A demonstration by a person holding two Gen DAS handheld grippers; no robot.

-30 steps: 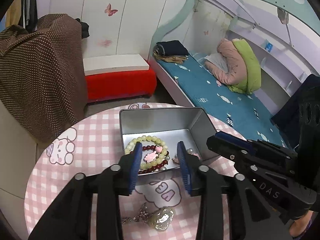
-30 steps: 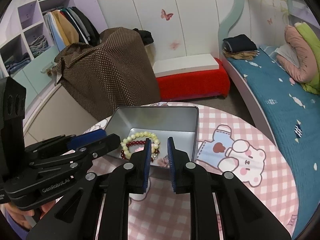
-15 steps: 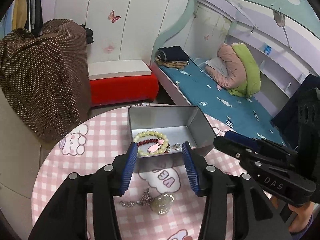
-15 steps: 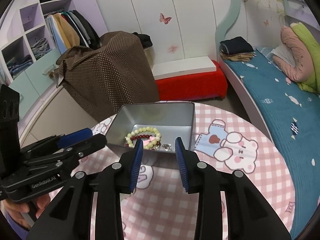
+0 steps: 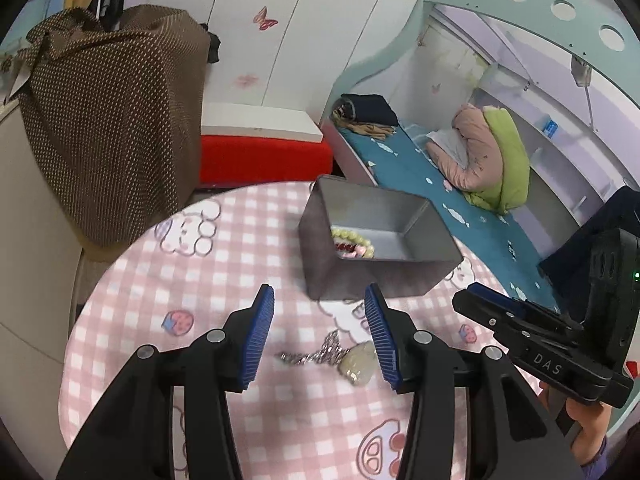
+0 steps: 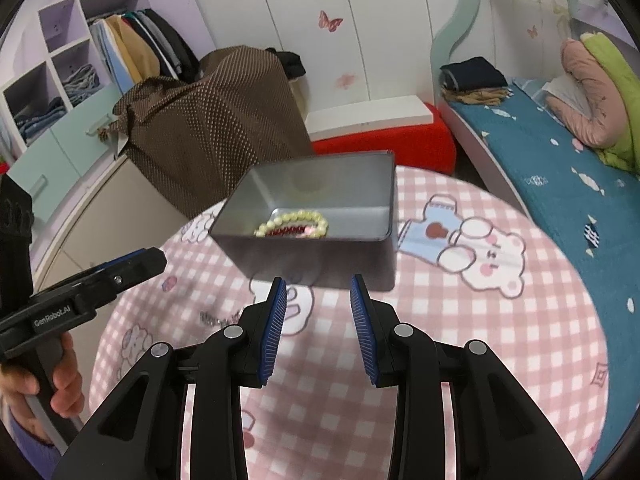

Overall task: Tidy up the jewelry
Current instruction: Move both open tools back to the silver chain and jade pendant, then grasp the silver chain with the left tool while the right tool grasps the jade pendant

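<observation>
A grey metal tin stands open on the round pink checked table. Inside lie a pale green bead bracelet and a dark red bead bracelet. A silver chain with a pale pendant lies on the cloth in front of the tin; part of the chain shows in the right wrist view. My left gripper is open and empty just above the chain. My right gripper is open and empty in front of the tin.
A brown dotted cover drapes furniture left of the table. A red bench stands behind it. A bed with a teal sheet runs along the right. Open wardrobe shelves are at far left.
Both grippers have pulled back from the tin and opened wider. The right gripper, nearly shut over the tin a second ago, now stands open. The chain has come between the left fingers.
</observation>
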